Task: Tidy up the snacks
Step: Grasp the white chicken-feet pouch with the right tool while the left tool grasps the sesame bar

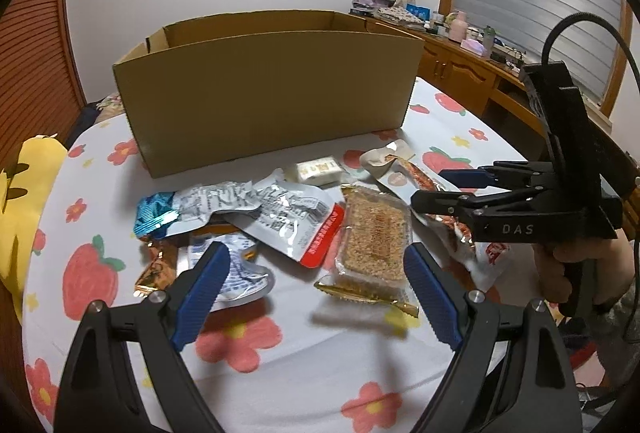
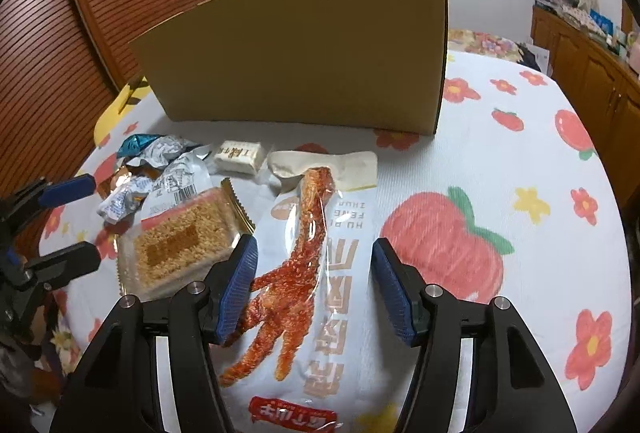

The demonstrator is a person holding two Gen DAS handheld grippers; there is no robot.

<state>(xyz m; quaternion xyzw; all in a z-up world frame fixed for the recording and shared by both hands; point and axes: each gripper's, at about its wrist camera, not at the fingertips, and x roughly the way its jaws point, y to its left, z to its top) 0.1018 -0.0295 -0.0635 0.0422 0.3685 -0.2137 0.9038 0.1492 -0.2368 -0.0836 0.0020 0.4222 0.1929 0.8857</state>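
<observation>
An open cardboard box stands on the flowered tablecloth, also in the right wrist view. Snack packets lie in front of it: a crispy rice cake, silver foil packets, a small white block and a long chicken-foot packet. My left gripper is open, hovering before the foil packets and rice cake. My right gripper is open, its jaws on either side of the chicken-foot packet; it shows in the left view.
A yellow cushion lies at the table's left edge. Wooden cabinets with clutter run along the right wall under a window. A slatted wooden door is at the left. Bare tablecloth lies right of the packets.
</observation>
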